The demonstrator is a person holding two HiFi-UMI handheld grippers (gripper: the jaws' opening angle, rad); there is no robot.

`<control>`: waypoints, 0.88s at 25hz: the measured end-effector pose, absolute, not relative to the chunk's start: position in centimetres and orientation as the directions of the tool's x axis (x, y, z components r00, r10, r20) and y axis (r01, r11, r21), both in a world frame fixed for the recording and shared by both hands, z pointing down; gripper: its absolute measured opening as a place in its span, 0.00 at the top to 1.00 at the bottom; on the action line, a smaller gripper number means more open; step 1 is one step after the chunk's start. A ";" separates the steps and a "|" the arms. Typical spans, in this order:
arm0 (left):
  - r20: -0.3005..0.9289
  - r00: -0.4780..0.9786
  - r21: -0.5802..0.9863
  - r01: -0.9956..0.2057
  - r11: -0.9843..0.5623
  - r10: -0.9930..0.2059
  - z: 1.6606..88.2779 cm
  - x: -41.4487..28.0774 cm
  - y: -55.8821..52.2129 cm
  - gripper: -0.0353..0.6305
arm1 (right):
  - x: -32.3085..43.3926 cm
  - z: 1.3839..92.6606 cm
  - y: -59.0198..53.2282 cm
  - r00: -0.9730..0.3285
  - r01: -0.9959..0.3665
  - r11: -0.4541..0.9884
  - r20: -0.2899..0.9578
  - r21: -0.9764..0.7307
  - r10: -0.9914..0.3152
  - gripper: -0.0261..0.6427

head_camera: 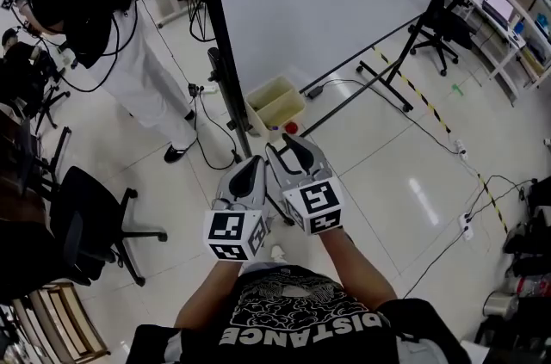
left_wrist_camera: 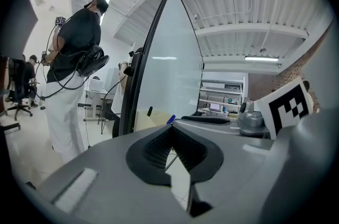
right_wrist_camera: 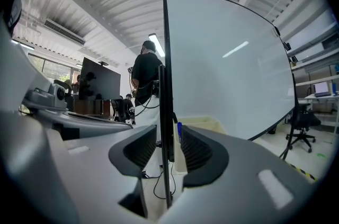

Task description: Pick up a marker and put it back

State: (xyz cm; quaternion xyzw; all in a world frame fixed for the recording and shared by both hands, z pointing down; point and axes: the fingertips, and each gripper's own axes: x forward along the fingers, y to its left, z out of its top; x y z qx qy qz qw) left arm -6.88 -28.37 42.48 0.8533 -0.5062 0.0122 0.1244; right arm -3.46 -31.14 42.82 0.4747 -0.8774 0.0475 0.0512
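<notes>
1. The right gripper is held with its jaws well apart and nothing gripped. The far-off black upright post of the large whiteboard only shows through the gap.
2. The left gripper has its tips together and holds nothing.
3. A slim blue marker stands nearly upright in a cream plastic bin on the floor at the whiteboard's foot. It is straight ahead of both grippers and clear of them.
4. In the head view the right gripper reaches further toward the bin, so it appears the nearer one for the pick. With the marker's long axis vertical, the jaws would likely need to close across its shaft from the sides.
5. The post and trailing black cables crowd the bin's left side. The pale tiled floor to the right is open.
</notes>
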 end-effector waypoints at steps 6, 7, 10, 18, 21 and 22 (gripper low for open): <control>0.154 0.496 0.197 -0.863 -0.465 -0.855 42.7 -7.4 -29.7 0.94 | -3.3 43.4 -33.1 -0.521 -0.853 0.519 0.138 -0.051 -0.843 0.76; 0.155 0.497 0.197 -0.863 -0.466 -0.854 42.7 -7.6 -29.9 0.94 | -3.4 43.4 -33.4 -0.519 -0.854 0.517 0.137 -0.053 -0.844 0.76; 0.161 0.498 0.196 -0.862 -0.467 -0.852 43.0 -7.8 -30.4 0.94 | -3.6 43.8 -34.2 -0.516 -0.856 0.514 0.143 -0.056 -0.844 0.76; 0.163 0.498 0.193 -0.863 -0.467 -0.852 43.1 -8.4 -31.5 0.94 | -3.7 44.8 -35.8 -0.483 -0.874 0.486 0.174 -0.028 -0.858 0.84; 0.161 0.500 0.195 -0.862 -0.469 -0.851 43.2 -8.5 -31.8 0.94 | -3.4 44.8 -36.1 -0.464 -0.882 0.471 0.173 0.002 -0.869 0.89; 0.161 0.501 0.195 -0.861 -0.470 -0.850 43.3 -8.4 -31.9 0.94 | -3.3 44.7 -36.1 -0.462 -0.883 0.470 0.171 0.005 -0.870 0.90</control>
